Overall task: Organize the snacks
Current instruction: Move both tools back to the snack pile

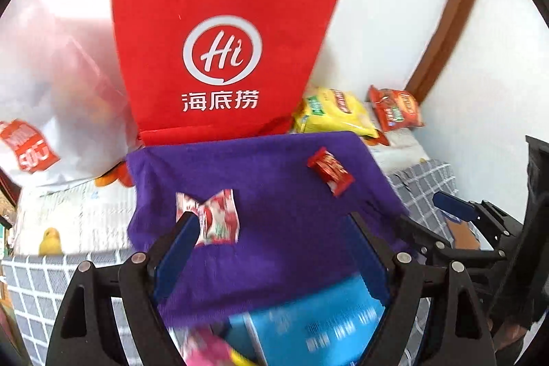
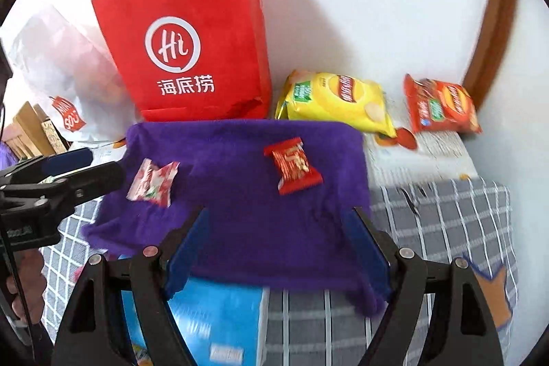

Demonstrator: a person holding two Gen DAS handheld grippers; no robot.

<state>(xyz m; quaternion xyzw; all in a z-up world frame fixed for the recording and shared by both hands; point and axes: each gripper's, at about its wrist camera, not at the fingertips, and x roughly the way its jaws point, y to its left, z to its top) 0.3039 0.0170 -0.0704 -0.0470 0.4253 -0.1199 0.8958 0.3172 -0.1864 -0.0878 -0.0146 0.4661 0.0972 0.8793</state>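
Grey-and-white checked tablecloth (image 2: pixel 446 222) is covering the work surface, running up to a white wall.

Tall red paper carrier bag with a white "Hi" logo and white cord handles (image 1: pixel 219 50) is standing upright against the wall, just behind the cloth. A crumpled white plastic bag with a red label (image 2: pixel 61 74) is leaning beside it on the left.

Purple fuzzy cloth (image 2: pixel 247 194) is lying spread flat over the tablecloth in the middle. Its near edge is overlapping a light-blue cardboard box (image 2: pixel 219 321), which is blurred in both views.

Yellow crisp packet (image 2: pixel 336 102) is lying at the far right corner of the cloth, near the wall. Red-orange crisp packet (image 2: pixel 439 108) is lying further right, apart from the yellow one.

Small red foil-wrapped snack (image 2: pixel 295 165) is resting on the right half of the purple cloth. Small red-and-white wrapped candy (image 2: pixel 152 182) is resting on the left half, well apart from the red one. Neither is being touched.

Left gripper (image 1: pixel 274 218) is hovering over the near part of the cloth, blue-padded jaws standing wide apart, nothing between them; the candy is showing just past its left finger. Right gripper (image 2: pixel 278 218) is likewise hovering, jaws spread and empty.
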